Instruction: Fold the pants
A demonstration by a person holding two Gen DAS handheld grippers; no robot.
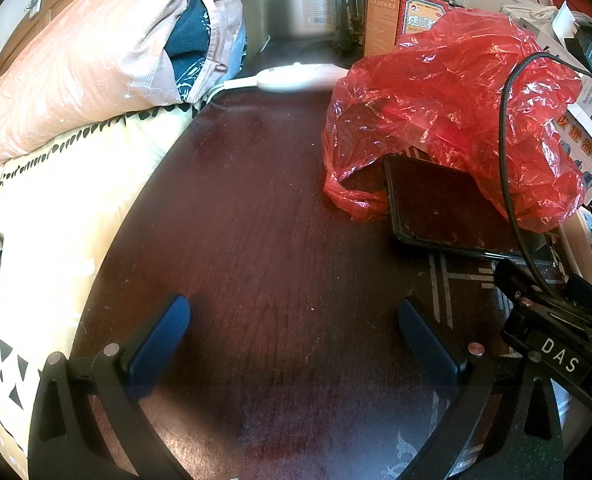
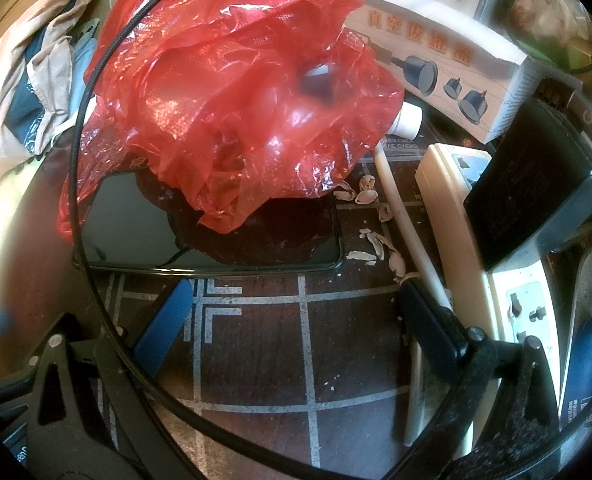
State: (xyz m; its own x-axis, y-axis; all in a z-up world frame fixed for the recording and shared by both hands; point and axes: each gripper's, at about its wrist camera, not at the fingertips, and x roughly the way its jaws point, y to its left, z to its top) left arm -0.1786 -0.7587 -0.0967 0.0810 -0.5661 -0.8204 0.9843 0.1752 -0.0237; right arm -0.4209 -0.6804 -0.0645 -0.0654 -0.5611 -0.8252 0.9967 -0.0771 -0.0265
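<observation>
No pants show in either view. My left gripper (image 1: 294, 312) is open and empty, low over a dark wooden tabletop (image 1: 256, 220). My right gripper (image 2: 296, 296) is open and empty, low over the same table's patterned part (image 2: 256, 344); its body also shows at the right edge of the left wrist view (image 1: 556, 340). A pile of clothes and bedding (image 1: 108, 52) lies on the bed at the left; it also shows in the right wrist view (image 2: 36, 68). Whether pants are among it cannot be told.
A red plastic bag (image 1: 448, 108) (image 2: 236, 92) lies over a black phone (image 1: 440, 208) (image 2: 136, 232). A black cable (image 2: 96, 280) loops across. A power strip (image 2: 460, 232), black adapter (image 2: 536, 184), boxes (image 2: 436, 52) and nut shells (image 2: 376, 240) crowd the right. A cream quilt (image 1: 64, 208) is at left.
</observation>
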